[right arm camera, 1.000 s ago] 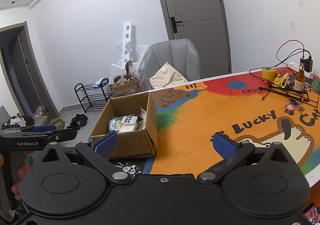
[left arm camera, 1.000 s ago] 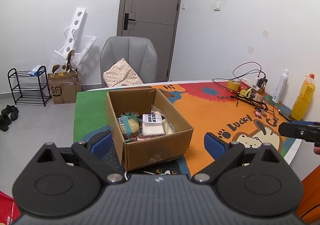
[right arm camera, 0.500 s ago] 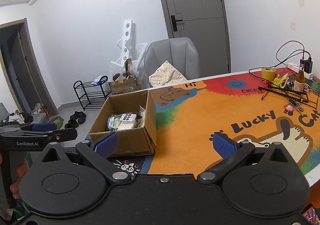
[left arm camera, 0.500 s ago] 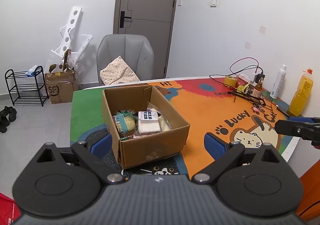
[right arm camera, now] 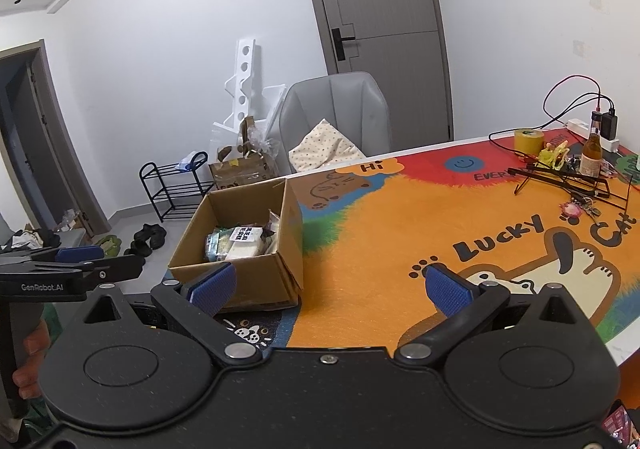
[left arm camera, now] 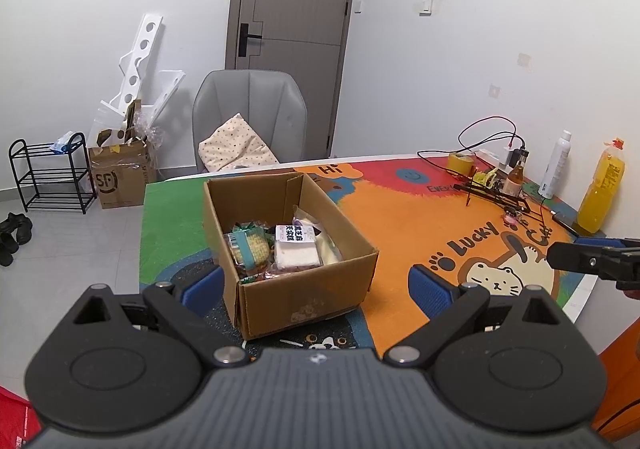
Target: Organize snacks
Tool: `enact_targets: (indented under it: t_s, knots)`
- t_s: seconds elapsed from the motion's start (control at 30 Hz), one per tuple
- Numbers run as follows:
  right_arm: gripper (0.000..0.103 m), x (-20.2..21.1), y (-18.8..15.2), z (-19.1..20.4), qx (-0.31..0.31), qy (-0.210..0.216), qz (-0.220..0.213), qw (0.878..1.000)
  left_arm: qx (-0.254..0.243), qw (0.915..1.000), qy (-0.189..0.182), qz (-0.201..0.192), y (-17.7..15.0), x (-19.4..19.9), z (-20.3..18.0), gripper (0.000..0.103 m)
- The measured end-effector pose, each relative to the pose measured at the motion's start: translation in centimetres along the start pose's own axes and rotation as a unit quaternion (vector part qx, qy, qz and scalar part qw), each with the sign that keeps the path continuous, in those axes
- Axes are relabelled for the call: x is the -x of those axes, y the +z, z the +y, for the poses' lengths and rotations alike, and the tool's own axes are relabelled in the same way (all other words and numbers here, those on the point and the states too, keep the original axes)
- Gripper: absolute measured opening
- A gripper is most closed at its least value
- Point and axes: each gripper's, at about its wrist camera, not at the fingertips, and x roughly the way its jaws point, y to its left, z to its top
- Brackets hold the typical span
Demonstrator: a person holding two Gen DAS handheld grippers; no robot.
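Note:
An open cardboard box stands on the colourful cat mat at the table's near left corner. It holds several wrapped snacks, among them a white pack with a black-lettered label and a green-banded pack. The box also shows in the right wrist view. My left gripper is open and empty, just in front of the box. My right gripper is open and empty, to the right of the box over the mat.
A tape roll, a brown bottle, cables and a black wire stand crowd the far right. A white spray bottle and a yellow juice bottle stand there too. A grey chair stands behind the table.
Both grippers have drawn back and risen slightly, so the box looks a little farther away. Both stay open and empty. The box has not moved.

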Motion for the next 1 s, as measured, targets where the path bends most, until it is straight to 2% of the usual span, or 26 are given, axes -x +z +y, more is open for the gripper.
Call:
enact_targets:
  t_s: [1.0]
  knots:
    - [0.103,-0.19,0.3,0.36,0.008,-0.013,0.005,1.0,0.002,0.9999,-0.011,0.004,0.17,-0.17,-0.39,0.098]
